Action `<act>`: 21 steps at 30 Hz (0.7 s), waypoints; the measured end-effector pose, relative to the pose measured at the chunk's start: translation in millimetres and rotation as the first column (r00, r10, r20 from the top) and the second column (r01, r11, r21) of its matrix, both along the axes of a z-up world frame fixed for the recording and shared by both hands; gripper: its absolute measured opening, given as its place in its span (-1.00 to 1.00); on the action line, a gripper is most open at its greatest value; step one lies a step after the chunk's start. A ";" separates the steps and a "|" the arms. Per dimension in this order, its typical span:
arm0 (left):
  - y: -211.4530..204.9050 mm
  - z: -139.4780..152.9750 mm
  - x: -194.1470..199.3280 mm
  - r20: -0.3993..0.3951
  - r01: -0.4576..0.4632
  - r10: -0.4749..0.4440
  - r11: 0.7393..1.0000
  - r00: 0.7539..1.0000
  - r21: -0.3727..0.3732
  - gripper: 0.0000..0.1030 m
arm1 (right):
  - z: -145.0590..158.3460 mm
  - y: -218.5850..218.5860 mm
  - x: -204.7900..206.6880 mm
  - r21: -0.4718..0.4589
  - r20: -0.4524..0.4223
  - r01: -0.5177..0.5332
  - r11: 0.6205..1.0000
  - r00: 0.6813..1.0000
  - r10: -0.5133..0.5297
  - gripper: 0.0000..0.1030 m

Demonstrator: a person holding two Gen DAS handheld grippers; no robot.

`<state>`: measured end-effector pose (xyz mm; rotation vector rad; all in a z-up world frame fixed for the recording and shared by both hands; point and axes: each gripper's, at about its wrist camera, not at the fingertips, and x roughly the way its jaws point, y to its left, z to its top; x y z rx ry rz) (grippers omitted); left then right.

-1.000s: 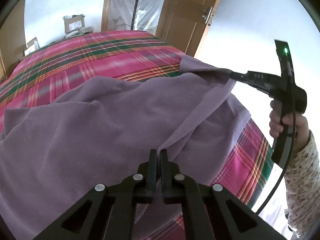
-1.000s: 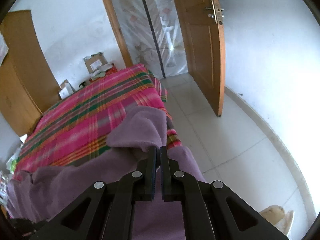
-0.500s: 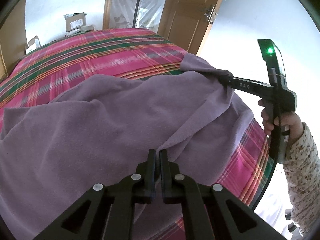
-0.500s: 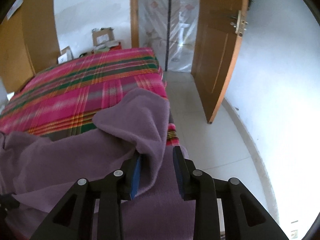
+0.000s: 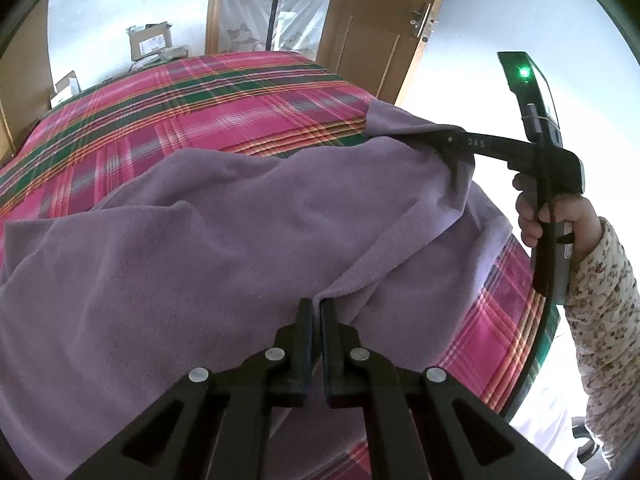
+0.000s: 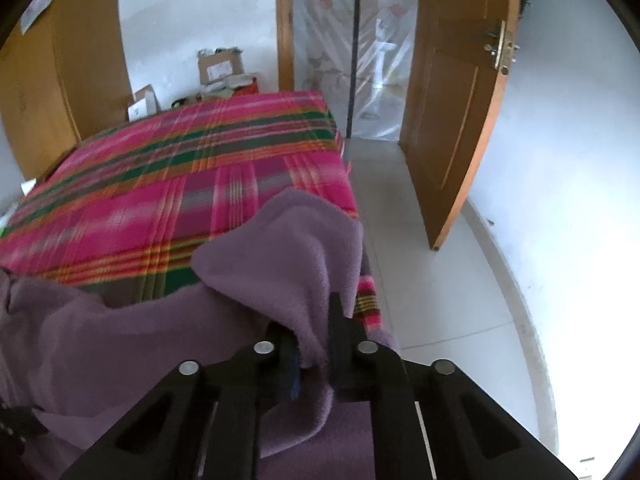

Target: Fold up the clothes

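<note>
Purple fleece cloth [image 5: 208, 240] lies spread over your plaid bed [image 5: 208, 96], covering the near half and hanging off the right edge. Your left gripper [image 5: 314, 312] has its jaws pinched nearly together on a fold of cloth edge at the near side. Your right gripper [image 6: 312, 344] is closing its jaws on a bunched corner of cloth at the bed's right edge; fleece sits between the fingers [image 6: 340, 320] and drapes over them. From the left wrist view your right hand [image 5: 552, 216] in a floral sleeve [image 5: 604, 304] grips the handle, cloth pulled taut between both grippers. Wooden door [image 6: 452, 120] stands open beyond, boxes [image 6: 220, 66] behind the bed.
</note>
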<state>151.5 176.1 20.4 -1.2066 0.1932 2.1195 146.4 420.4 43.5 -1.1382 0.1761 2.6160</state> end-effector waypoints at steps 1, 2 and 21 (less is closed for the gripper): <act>-0.3 1.2 0.1 -0.004 -0.003 0.003 1.000 1.000 0.003 -0.94 | 2.2 1.8 1.0 -0.016 -0.012 0.005 1.000 1.000 -0.005 -0.86; -1.0 3.0 0.7 -0.010 -0.006 0.006 1.000 1.000 0.009 -0.94 | 4.4 3.8 2.6 -0.029 -0.024 0.012 1.000 1.000 -0.012 -0.87; -0.9 43.8 30.5 -0.157 0.018 -0.008 0.998 0.988 0.060 -0.95 | 60.1 33.0 67.9 -0.136 -0.295 0.098 0.986 0.946 -0.134 -0.88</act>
